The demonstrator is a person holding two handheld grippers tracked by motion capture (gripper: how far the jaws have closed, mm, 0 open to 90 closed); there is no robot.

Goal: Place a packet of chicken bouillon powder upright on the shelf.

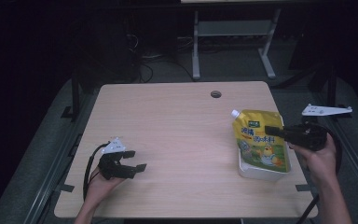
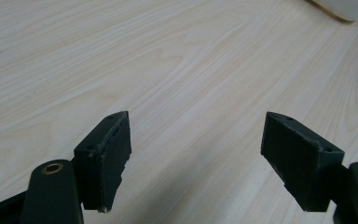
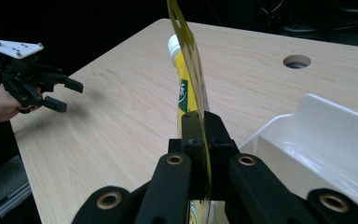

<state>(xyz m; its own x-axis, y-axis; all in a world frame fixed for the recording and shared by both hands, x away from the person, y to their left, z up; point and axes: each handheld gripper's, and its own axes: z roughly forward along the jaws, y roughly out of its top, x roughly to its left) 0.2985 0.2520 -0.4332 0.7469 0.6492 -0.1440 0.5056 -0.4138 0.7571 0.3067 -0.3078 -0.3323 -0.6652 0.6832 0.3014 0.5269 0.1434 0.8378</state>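
A yellow spouted pouch [image 1: 260, 142] with a white cap and printed label stands over a white tray [image 1: 257, 171] at the table's right side. My right gripper [image 1: 270, 129] is shut on the pouch's right edge. In the right gripper view the pouch [image 3: 189, 79] rises edge-on from between the closed jaws, with the white tray [image 3: 326, 140] to its right. My left gripper [image 1: 137, 160] is open near the table's front left, held low over bare wood. The left gripper view has both fingers [image 2: 106, 154] wide apart with nothing between them.
The light wooden table [image 1: 177, 126] has a round cable hole [image 1: 216, 94] near its far edge. A corner of the white tray [image 2: 342, 7] peeks in at the top right of the left gripper view. Dark floor and a desk frame lie beyond the table.
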